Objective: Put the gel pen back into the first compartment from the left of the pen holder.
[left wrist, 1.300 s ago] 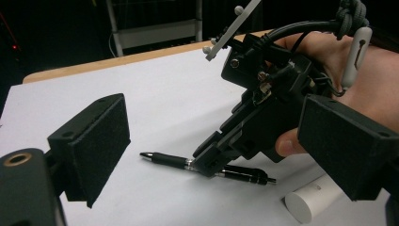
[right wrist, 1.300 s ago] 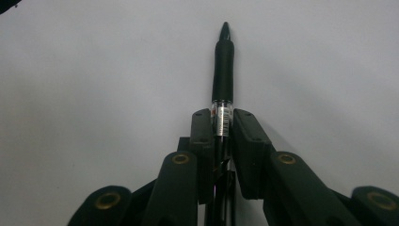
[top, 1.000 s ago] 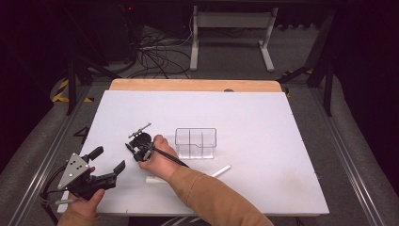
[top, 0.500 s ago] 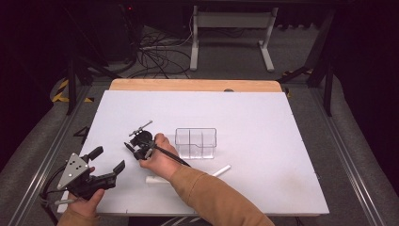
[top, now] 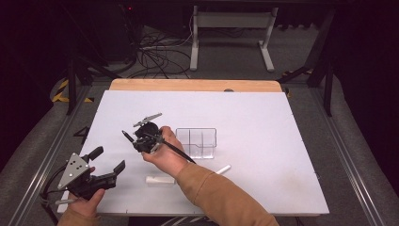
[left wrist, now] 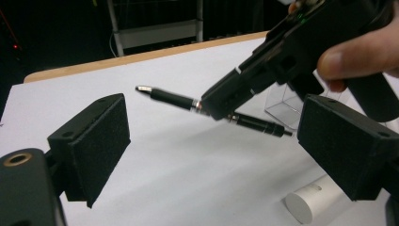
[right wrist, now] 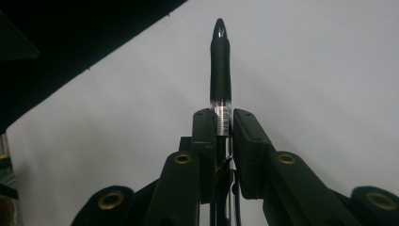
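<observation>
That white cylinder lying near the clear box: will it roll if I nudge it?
Probably: the white cylinder is round and lies on its side on the flat table. It looks rigid and likely light; smooth sides may slip in the jaws.

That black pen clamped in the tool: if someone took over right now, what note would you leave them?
Right tool: shut on the black pen with a clear barrel, held off the white table, tip pointing away from the clear plastic compartment box.
Left tool: open, holding nothing, near the table's front left corner.
White cylinder and thin white stick lie on the table near the front edge.
Done: pen gripped and off the table.
Left: probably placing the pen, perhaps in the box, which looks empty.
</observation>
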Available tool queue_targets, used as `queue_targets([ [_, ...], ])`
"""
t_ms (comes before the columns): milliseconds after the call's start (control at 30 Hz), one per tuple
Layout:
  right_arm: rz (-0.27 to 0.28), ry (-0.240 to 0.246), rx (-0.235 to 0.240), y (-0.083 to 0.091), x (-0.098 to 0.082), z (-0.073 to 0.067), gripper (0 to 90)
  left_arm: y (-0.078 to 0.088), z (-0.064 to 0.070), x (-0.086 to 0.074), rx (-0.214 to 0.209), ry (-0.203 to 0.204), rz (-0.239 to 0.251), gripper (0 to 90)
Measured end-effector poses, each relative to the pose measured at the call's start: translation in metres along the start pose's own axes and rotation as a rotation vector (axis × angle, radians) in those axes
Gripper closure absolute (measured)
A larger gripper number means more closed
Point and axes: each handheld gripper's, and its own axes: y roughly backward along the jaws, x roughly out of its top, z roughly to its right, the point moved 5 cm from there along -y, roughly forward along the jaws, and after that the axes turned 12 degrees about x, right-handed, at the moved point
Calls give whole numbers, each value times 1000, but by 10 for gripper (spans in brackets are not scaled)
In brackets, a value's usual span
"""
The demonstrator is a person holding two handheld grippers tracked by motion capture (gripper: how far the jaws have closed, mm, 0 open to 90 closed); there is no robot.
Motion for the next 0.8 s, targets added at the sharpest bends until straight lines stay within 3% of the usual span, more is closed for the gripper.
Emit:
queue_targets([
  [800,170,85,25,55,15,-9,801,-1,1,0,-1,-4,-3,105],
])
